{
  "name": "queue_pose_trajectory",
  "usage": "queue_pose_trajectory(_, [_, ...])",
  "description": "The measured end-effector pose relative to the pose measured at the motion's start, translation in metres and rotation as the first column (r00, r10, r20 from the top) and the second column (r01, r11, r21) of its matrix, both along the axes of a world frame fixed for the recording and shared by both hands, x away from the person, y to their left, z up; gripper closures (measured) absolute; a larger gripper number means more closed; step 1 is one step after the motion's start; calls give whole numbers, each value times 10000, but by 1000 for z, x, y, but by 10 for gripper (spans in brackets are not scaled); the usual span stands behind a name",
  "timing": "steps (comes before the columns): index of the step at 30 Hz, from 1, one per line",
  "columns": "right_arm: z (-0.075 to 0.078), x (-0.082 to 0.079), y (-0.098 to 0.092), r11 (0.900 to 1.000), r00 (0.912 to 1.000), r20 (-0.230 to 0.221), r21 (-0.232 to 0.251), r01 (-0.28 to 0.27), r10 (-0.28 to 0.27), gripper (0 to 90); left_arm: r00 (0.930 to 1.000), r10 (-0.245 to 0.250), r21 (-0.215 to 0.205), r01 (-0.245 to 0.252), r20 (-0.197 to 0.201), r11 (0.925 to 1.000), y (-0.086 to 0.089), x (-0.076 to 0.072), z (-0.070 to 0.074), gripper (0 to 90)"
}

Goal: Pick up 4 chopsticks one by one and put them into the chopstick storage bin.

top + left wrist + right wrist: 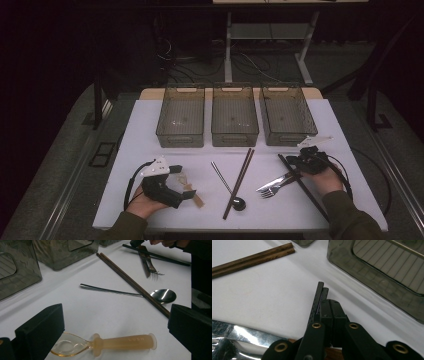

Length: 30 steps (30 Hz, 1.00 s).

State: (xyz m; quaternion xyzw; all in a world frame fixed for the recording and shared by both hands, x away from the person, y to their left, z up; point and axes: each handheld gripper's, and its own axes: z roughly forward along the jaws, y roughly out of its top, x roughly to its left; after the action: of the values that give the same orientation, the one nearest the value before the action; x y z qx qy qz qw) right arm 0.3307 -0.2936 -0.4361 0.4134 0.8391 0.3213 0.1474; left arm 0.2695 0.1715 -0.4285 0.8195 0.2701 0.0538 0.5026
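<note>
My left gripper (182, 182) (112, 322) rests open at the table's front left. A small spoon with a clear bowl and a peach handle (122, 342) (189, 187) lies on the table between its wide-apart jaws, and the pads do not touch it. My right gripper (296, 160) (329, 301) sits at the right with its jaws pressed together and nothing between them. A pair of black chopsticks (318, 300) (302, 187) lies along their left side. Beside them rest a knife and fork (275, 184) (147, 261).
Three grey see-through bins (180, 139) (235, 137) (290, 137) stand in a row at the back. Brown chopsticks (240, 182) (130, 281) (252, 260) cross a metal spoon (222, 177) (163, 295) mid-table. The nearest bin's wall (387, 277) is close to my right gripper.
</note>
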Motion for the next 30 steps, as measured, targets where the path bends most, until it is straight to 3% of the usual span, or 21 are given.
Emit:
queue_pose_trajectory(18, [-2, -1, 8, 9994, 9994, -22, -44, -335, 334, 896, 9999, -145, 212, 143, 78, 9997, -3, 0, -2, 0])
queue_pose_trajectory(30, [-3, -1, 12, 9987, 9986, -72, -52, -515, 515, 895, 9999, 22, 368, -27, 137, 9993, -3, 4, -7, 0])
